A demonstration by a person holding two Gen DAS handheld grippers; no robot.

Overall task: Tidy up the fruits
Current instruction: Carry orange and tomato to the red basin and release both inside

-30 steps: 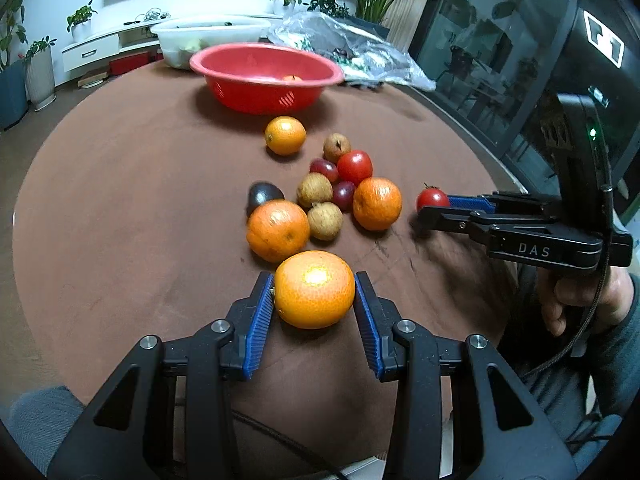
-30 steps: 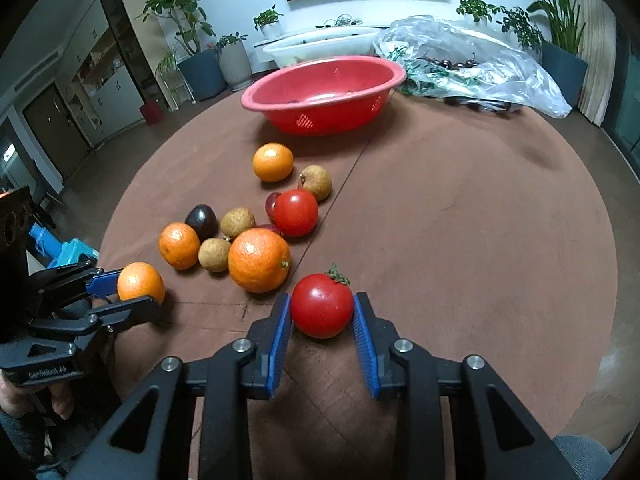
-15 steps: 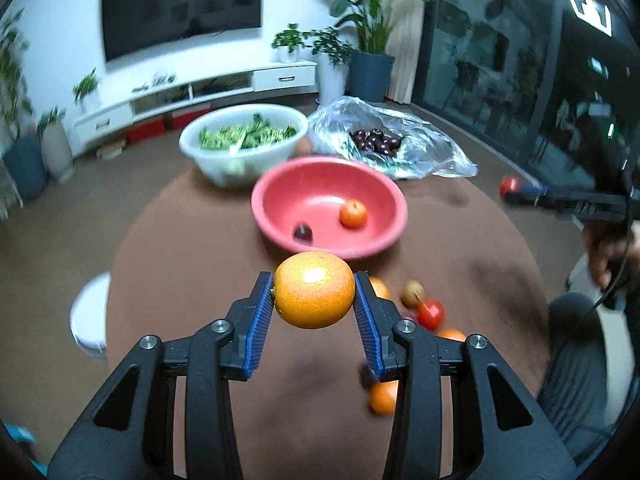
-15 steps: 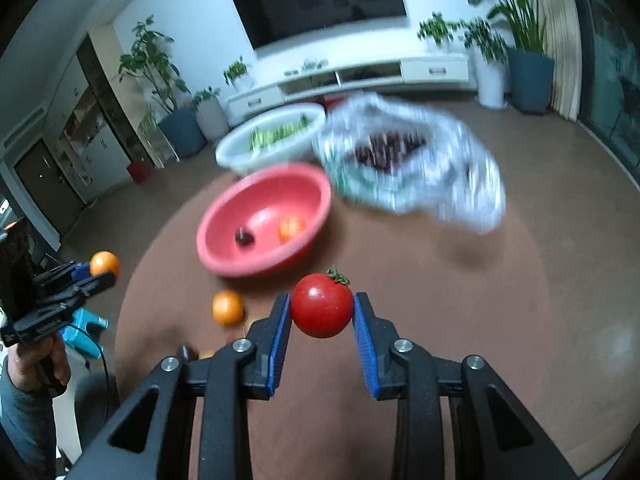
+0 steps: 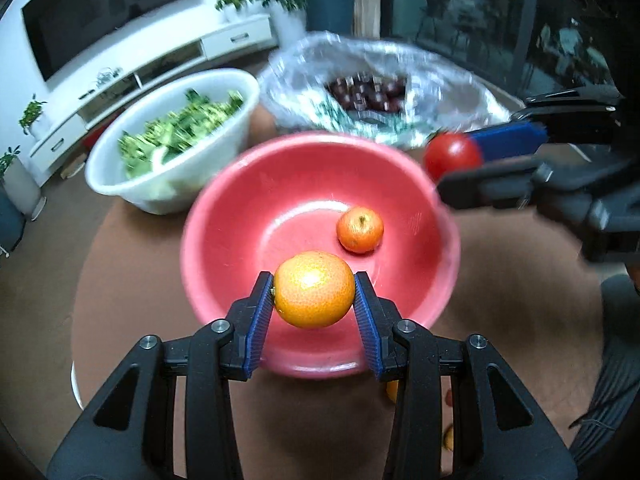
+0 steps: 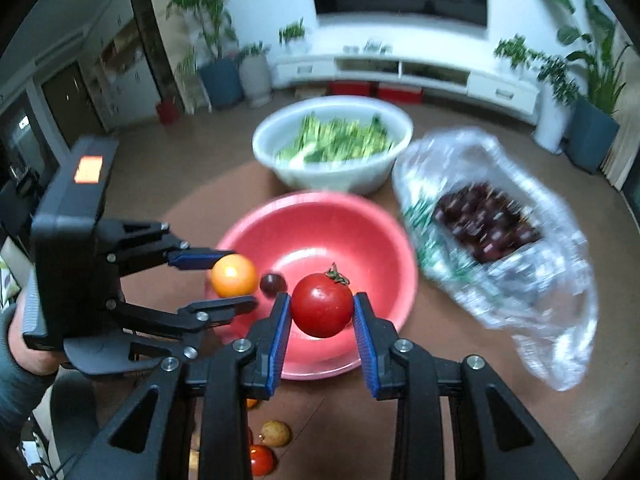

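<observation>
My left gripper (image 5: pixel 314 304) is shut on an orange (image 5: pixel 314 289) and holds it above the near half of the red bowl (image 5: pixel 224 216). The same orange (image 6: pixel 234 275) shows at the bowl's left rim in the right wrist view. My right gripper (image 6: pixel 322 316) is shut on a red tomato (image 6: pixel 321 305) with a green stem, over the red bowl (image 6: pixel 360 224). That tomato (image 5: pixel 452 156) hangs over the bowl's far right rim in the left wrist view. Inside the bowl lie a small orange fruit (image 5: pixel 360 229) and a dark plum (image 6: pixel 273 283).
A white bowl of greens (image 5: pixel 160 136) stands behind the red one. A clear plastic bag of dark cherries (image 6: pixel 486 224) lies to the right. Loose fruit, among them a brown one (image 6: pixel 275 433) and a tomato (image 6: pixel 261 459), stays on the brown round table (image 6: pixel 460 380) below.
Both grippers have risen from the table with their fruit and travelled forward to the red bowl. The orange and the tomato now hang over the bowl, close to each other.
</observation>
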